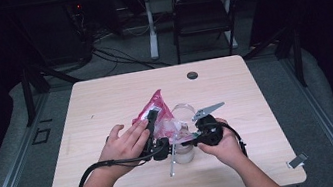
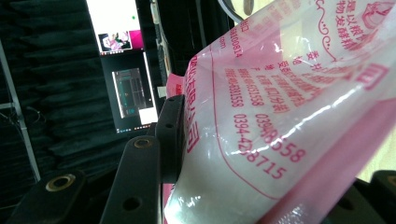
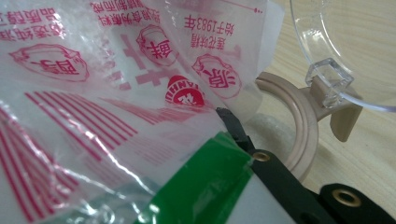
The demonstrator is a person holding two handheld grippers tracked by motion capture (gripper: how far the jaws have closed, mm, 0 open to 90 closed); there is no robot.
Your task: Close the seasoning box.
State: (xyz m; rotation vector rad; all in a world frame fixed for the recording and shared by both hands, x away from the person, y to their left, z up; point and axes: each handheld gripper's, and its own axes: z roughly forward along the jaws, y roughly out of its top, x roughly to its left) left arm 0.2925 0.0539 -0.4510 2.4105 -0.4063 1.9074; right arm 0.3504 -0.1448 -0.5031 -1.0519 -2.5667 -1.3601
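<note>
Pink bag [image 1: 157, 110] held over the jar [image 1: 182, 144]
Left tool [image 1: 151, 118] grips its upper body; right tool [image 1: 189, 138] pinches its lower end, jar mouth just beneath.

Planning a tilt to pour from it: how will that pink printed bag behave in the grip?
The pink bag will probably stay floppy: its film creases and bulges around the left gripper. Its glossy, shiny surface suggests it may slip. The pale fill packed at the bottom likely makes it sag, so it may slump towards the clear jar.
</note>
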